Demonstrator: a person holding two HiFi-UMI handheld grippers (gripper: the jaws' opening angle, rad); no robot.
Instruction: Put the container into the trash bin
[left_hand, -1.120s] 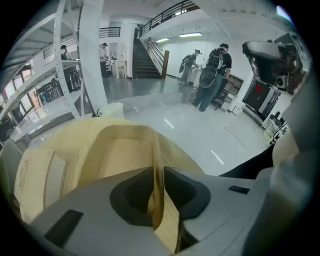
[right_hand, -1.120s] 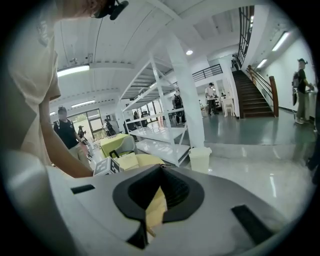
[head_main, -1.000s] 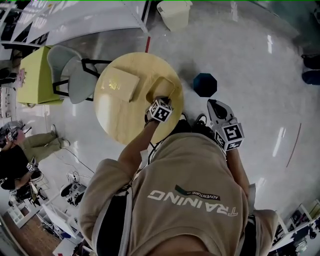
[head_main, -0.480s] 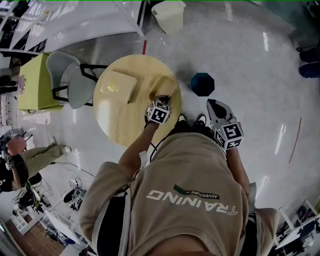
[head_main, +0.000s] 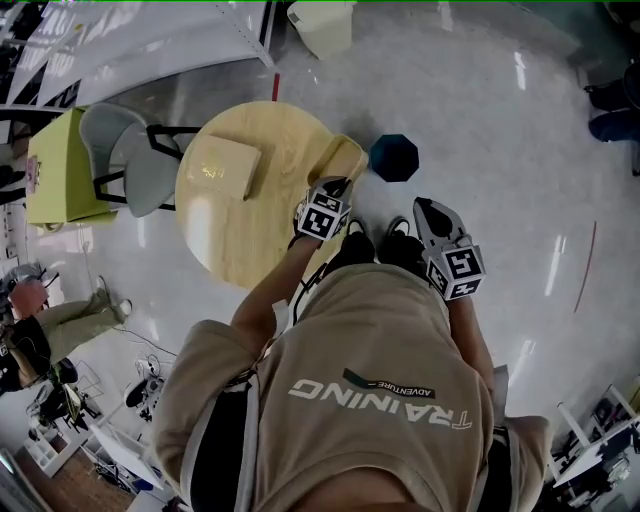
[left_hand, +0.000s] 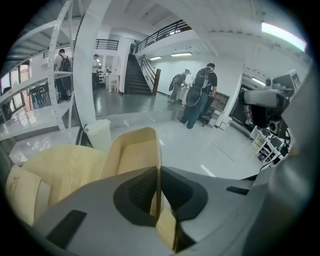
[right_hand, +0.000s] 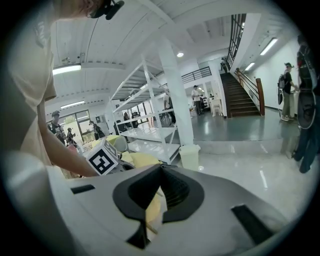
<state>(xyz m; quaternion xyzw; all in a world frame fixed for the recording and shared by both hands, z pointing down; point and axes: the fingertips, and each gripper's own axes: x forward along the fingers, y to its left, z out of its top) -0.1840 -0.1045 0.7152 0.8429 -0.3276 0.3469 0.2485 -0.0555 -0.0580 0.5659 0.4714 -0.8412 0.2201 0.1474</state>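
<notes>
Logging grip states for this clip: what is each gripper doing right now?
Left gripper: closed on a wall of the tan rectangular open-topped container.
Right gripper: closed, holding nothing.

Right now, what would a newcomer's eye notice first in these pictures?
The left hand-held gripper clamps the wall of an open tan container, held at the right edge of the round yellow table. To its right, a dark octagonal trash bin stands on the shiny floor.
</notes>
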